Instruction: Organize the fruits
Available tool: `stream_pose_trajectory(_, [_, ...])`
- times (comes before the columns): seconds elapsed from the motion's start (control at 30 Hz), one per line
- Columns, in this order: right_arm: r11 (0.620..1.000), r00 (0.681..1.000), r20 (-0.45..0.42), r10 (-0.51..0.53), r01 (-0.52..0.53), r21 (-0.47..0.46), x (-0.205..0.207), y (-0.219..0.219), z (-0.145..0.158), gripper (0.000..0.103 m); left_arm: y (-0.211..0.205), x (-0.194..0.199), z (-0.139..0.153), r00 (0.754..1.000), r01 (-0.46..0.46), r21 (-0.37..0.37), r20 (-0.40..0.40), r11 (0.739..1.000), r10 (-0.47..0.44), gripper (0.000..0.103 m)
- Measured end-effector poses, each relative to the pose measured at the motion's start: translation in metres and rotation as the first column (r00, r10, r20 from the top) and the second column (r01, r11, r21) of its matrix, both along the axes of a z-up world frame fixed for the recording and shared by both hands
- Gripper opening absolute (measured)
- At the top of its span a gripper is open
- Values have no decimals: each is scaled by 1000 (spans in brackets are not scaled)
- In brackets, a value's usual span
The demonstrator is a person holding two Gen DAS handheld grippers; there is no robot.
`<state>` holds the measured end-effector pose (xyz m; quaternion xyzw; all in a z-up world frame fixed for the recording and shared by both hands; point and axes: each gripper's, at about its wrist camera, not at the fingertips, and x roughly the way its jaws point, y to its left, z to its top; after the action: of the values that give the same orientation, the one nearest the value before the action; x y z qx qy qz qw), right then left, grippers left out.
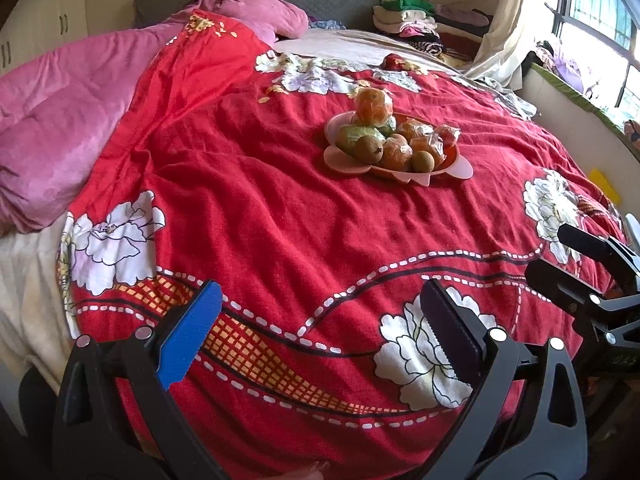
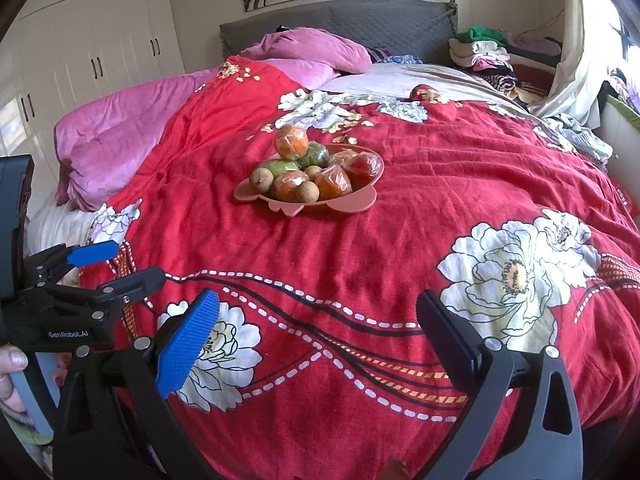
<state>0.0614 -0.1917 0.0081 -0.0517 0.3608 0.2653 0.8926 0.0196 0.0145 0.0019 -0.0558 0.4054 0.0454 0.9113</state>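
We hold both grippers spread and empty at the near bed edge; plate (image 2: pixel 362 202) of fruit (image 2: pixel 291 142) sits mid-bed, far-left of right gripper (image 2: pixel 318 340), far-right of left gripper (image 1: pixel 320 328).

Plate (image 2: pixel 320 205): on the bedspread (image 2: pixel 400 240), mid-bed
Fruits (image 2: pixel 308 172): heaped on the plate
Quilt (image 1: pixel 60 120): left of the bedspread
Folded clothes (image 1: pixel 408 20): far right, by the headboard (image 2: pixel 360 16)
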Motion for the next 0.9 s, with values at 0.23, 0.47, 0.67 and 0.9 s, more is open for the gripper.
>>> stream_pose_trajectory(0.23, [1000, 1000, -1, 0, 0, 0, 0, 0, 0, 98, 0, 0, 0, 1000, -1, 1, -2, 1000, 1, 93])
stream_pose_trajectory(0.47, [1000, 1000, 0, -1, 1, 0, 1, 0, 0, 99, 0, 1, 0, 1000, -3, 7, -6, 1000, 3, 93])
stream_pose_trajectory(0.67, [1000, 1000, -2, 1, -1, -2, 1, 1, 0, 99, -1, 1, 0, 1000, -3, 8, -7, 1000, 3, 93])
stream_pose_trajectory(0.9, [1000, 1000, -3, 1, -1, -2, 1, 0, -1, 98, 0, 1, 0, 1000, -7, 12, -10, 1000, 7, 93])
